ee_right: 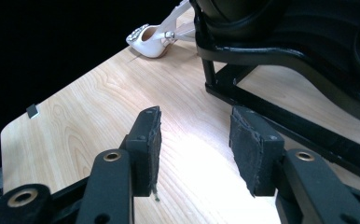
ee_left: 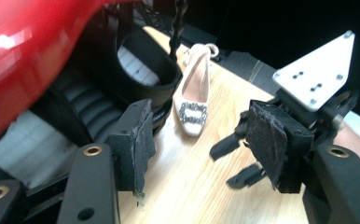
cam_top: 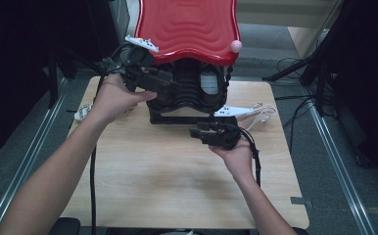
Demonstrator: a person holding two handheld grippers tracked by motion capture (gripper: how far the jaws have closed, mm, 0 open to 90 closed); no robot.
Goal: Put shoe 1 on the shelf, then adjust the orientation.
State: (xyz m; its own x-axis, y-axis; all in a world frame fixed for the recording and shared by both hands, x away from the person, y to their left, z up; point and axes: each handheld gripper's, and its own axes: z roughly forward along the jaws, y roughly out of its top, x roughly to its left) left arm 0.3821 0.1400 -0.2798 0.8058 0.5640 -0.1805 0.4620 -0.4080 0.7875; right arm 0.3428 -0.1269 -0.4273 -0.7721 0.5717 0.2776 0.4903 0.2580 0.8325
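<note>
- leaving bare wood toward the table (cam_top: 177, 186) near edge, both grippers sit by the black rack (cam_top: 187, 93).
- left gripper (cam_top: 165, 83) wide open, empty.
- right gripper (cam_top: 197, 132) wide open, empty.

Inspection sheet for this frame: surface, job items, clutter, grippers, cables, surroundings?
Surface: wooden table, bare in front, no spills seen.
Job's things: black stand with a red wavy top at the far edge; white shoe with a jewelled buckle lying on the table to its right.
Clutter: pink ball at the red top's corner; small white item at the left edge, too hidden to identify; grey tape tab.
Grippers: left gripper open beside the stand; right gripper open, low over the table, holding nothing.
Cables: black cable trailing off the near edge.
Surroundings: grey floor, metal rail.
</note>
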